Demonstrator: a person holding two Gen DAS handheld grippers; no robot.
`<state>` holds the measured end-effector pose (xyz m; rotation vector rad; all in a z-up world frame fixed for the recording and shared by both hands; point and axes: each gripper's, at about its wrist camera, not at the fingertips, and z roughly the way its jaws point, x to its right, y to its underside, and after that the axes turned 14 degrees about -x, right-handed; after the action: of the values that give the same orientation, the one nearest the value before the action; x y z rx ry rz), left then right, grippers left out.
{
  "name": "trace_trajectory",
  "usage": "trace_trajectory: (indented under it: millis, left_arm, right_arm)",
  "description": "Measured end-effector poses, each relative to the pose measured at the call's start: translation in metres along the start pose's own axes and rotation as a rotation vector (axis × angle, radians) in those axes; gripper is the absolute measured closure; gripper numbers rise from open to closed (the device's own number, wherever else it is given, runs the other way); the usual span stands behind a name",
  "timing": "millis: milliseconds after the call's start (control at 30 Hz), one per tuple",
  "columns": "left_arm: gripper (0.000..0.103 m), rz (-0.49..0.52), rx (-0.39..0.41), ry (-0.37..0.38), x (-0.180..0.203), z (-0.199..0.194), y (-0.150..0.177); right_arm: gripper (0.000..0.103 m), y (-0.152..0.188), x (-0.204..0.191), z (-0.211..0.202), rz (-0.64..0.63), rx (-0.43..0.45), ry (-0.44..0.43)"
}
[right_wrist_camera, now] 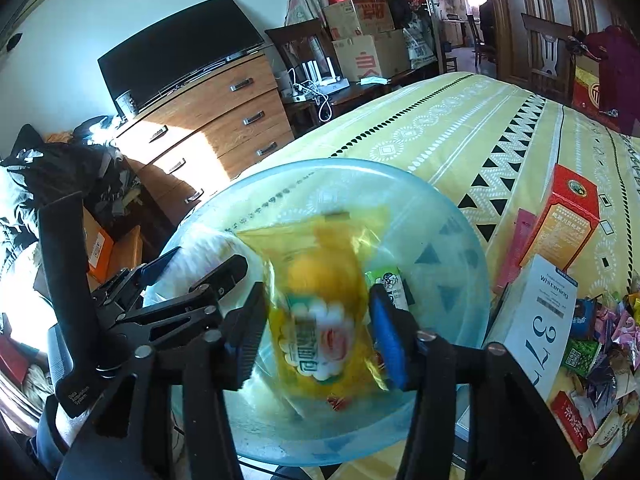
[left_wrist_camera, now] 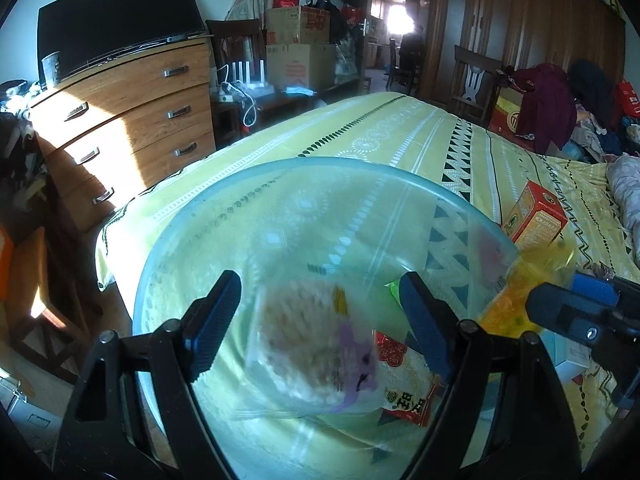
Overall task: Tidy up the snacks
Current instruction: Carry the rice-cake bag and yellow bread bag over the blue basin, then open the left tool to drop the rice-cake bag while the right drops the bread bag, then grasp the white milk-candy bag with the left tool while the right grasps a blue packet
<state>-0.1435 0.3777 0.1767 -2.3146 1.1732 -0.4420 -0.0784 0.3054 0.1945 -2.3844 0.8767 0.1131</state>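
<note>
A clear blue-tinted plastic bowl [left_wrist_camera: 280, 184] sits on the yellow bedsheet and fills both views [right_wrist_camera: 460, 240]. My left gripper [left_wrist_camera: 320, 312] is open above it; a blurred clear packet of pale crackers [left_wrist_camera: 308, 344] lies between and below its fingers, beside a red-and-white snack packet [left_wrist_camera: 408, 384]. My right gripper [right_wrist_camera: 316, 320] is open over the bowl with a blurred yellow snack bag [right_wrist_camera: 320, 300] between its fingers; whether it touches them I cannot tell. A small green packet [right_wrist_camera: 386, 280] lies in the bowl. The right gripper also shows in the left wrist view [left_wrist_camera: 580, 316].
A red box [right_wrist_camera: 568, 216], a pink box [right_wrist_camera: 516, 248] and a white "Whitening" box [right_wrist_camera: 540, 316] stand right of the bowl. A heap of loose snack packets [right_wrist_camera: 600, 340] lies at the far right. A wooden dresser [left_wrist_camera: 128, 120] with a TV stands left of the bed.
</note>
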Motion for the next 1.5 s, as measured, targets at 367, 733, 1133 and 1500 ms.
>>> trace_trajectory:
  millis: [367, 733, 1133, 1500]
  left_arm:
    - [0.011, -0.032, -0.012, 0.027, -0.002, -0.003, 0.001]
    - [0.011, 0.103, 0.075, 0.235, 0.067, -0.06, -0.001]
    - [0.011, 0.329, 0.009, 0.371, 0.165, -0.071, 0.035]
    - [0.012, 0.548, -0.148, 0.531, 0.264, -0.035, 0.09]
  right_arm:
    - [0.033, 0.048, 0.037, -0.056, -0.026, 0.132, 0.097]
    - [0.046, 0.141, 0.262, -0.052, 0.164, -0.143, 0.373]
    - [0.08, 0.143, 0.312, 0.001, 0.173, -0.245, 0.405]
    - [0.081, 0.269, 0.309, -0.139, 0.483, 0.037, 0.355]
